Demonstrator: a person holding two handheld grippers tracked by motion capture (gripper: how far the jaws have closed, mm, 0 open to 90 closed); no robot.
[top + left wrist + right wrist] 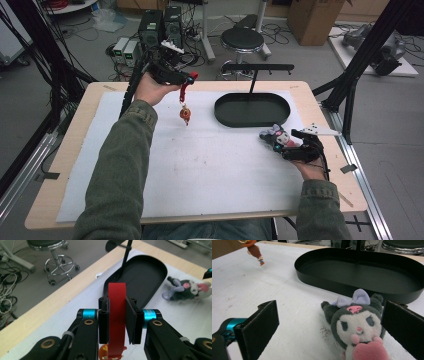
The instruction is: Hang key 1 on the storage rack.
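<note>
Tray (252, 110) lies between hanging charm (185, 114) and plush toy (276, 136).

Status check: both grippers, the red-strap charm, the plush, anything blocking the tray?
Left gripper shut on red strap, charm hanging above the mat. Right gripper open around plush, not clamped. Black tray empty, way to it clear.

no readable text, no labels, no brand names, no numbers, no signs on any surface
</note>
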